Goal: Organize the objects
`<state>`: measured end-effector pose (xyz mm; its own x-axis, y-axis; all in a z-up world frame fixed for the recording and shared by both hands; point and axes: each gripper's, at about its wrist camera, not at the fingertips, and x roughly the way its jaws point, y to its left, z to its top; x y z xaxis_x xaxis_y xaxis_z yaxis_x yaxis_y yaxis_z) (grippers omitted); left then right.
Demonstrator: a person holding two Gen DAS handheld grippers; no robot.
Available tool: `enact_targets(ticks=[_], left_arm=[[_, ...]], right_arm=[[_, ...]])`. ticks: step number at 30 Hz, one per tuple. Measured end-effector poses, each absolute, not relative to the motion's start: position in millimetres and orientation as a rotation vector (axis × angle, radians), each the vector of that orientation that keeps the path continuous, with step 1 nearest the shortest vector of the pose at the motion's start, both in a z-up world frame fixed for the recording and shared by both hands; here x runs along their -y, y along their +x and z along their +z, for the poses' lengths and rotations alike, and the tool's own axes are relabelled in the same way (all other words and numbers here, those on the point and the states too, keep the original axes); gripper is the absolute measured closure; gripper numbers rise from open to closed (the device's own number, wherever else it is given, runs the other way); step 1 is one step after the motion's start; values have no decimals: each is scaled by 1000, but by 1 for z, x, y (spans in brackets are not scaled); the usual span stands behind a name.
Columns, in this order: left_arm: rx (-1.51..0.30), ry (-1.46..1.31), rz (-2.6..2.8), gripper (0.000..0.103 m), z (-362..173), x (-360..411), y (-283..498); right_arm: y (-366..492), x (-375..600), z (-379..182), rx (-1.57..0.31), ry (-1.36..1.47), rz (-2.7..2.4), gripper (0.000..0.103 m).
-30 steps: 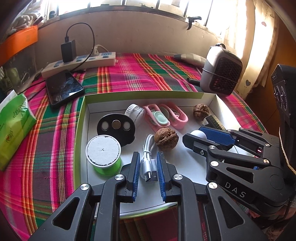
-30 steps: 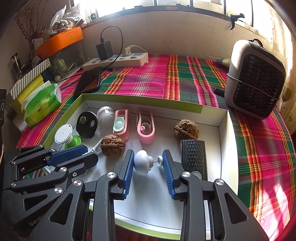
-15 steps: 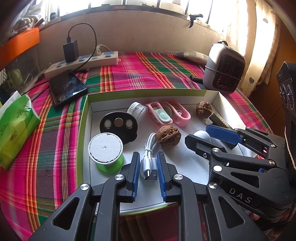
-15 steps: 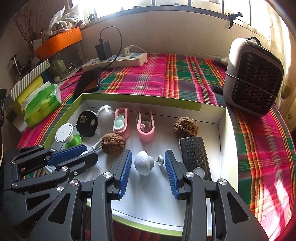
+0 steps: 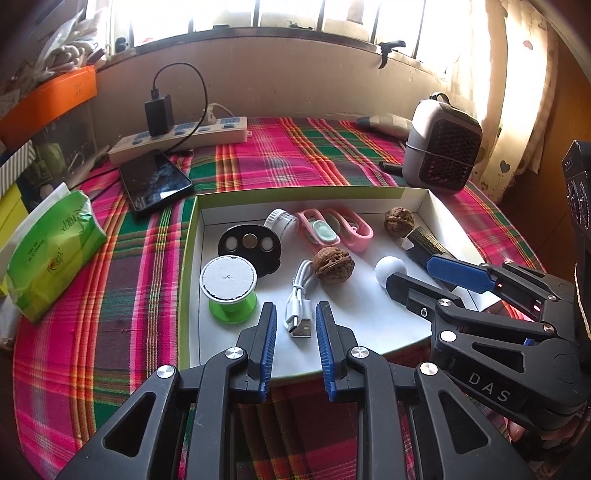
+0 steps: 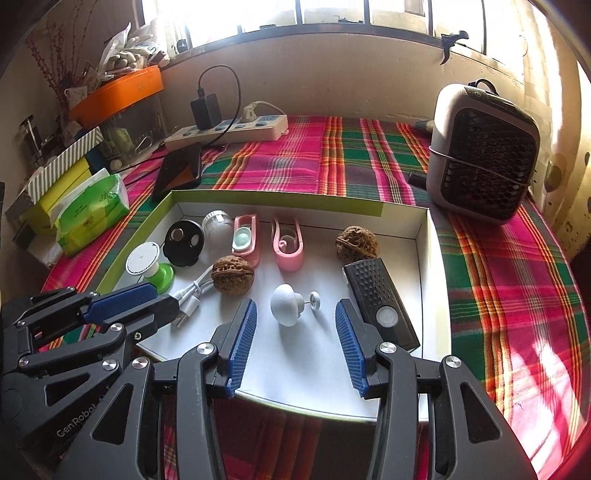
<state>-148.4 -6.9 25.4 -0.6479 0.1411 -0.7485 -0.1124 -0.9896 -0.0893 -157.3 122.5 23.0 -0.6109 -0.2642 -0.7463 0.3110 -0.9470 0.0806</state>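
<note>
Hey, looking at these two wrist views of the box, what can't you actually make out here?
- White cable: in the right wrist view the left gripper hides its plug end.
- White knob: in the left wrist view the right gripper covers its stem.
- Black remote: mostly behind that gripper in the left wrist view.
- Tissue pack: print too small to read.
- Window: blown out.

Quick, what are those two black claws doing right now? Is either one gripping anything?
Left gripper: just opening, pads off the white USB cable between them.
Right gripper: just opening wide, white knob lying loose between.
</note>
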Motion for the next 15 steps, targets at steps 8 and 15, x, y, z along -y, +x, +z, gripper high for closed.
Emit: enact_targets(ticks=[8, 15], left_arm=[[33, -1204, 2771, 83, 36, 5, -129], [30, -1176, 2810, 83, 44, 4, -108]], right_arm=[[-139, -124, 31, -75, 1154, -2596, 57], [-118, -128, 42, -67, 1114, -2619, 57]])
